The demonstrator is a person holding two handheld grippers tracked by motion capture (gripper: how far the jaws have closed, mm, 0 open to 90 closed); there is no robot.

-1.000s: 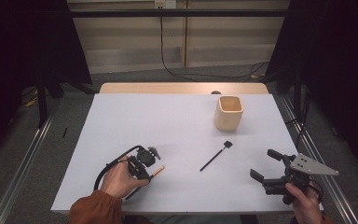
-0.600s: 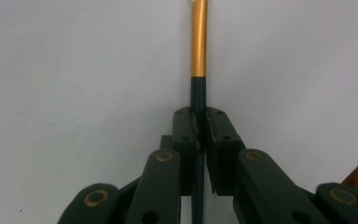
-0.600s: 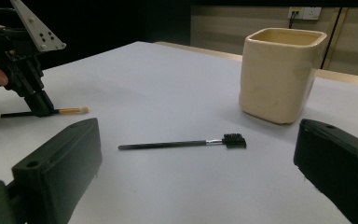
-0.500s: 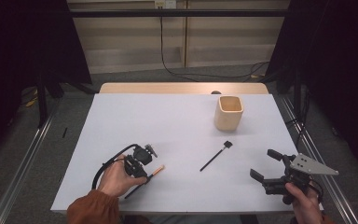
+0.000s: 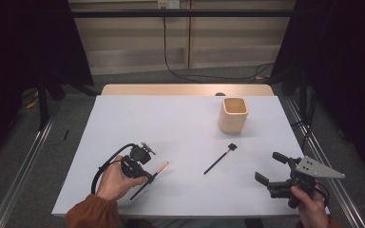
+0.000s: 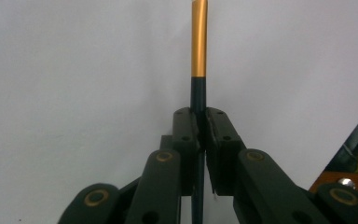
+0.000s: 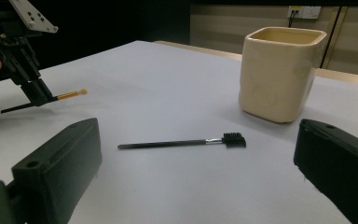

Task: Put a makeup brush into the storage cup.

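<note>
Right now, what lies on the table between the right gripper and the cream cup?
In the right gripper view, a black brush lies between the open right gripper and the cream cup; the high view agrees.

On the table (image 5: 185,123), the cup (image 5: 233,115) is placed toward the far right. The brush (image 5: 221,159) is laid flat nearer the front, just before the cup and slightly to its left, apart from it. The stick (image 5: 150,179) is found at the front left, well apart from the brush, and is gripped between the jaws of the left gripper (image 5: 145,172). The right gripper (image 5: 270,172) is held at the front right corner, to the right of the brush.
</note>
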